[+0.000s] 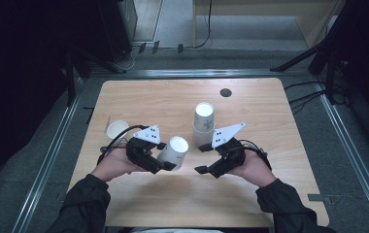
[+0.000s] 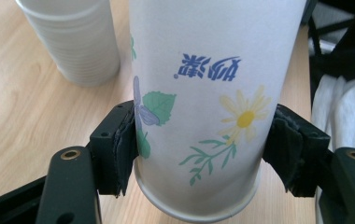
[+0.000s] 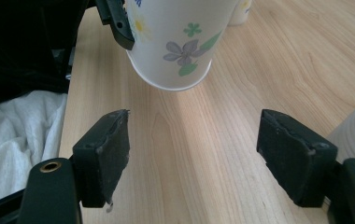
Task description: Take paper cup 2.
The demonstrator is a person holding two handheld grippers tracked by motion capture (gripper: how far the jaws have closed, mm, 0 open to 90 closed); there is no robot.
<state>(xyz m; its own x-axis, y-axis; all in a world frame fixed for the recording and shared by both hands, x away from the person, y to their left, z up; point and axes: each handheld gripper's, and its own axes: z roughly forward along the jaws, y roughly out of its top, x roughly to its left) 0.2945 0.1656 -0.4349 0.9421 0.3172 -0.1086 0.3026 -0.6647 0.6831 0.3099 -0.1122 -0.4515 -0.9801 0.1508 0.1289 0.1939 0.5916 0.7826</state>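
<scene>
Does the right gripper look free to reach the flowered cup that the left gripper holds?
Probably yes: the right gripper stands open, nothing between its jaws, bare table ahead, and the flowered cup in the left gripper hangs just beyond.

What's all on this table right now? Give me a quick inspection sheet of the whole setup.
Surface: wooden table, round dark hole near far edge.
Job's things: flowered paper cup held tilted above the table; stack of cups mid-table; single cup at left.
Clutter: nothing seen.
Grippers: left gripper shut on the flowered cup; right gripper open, nothing between its jaws.
Cables: a black cable trails from the left gripper.
Surroundings: grey floor, metal rails, dark stands.
</scene>
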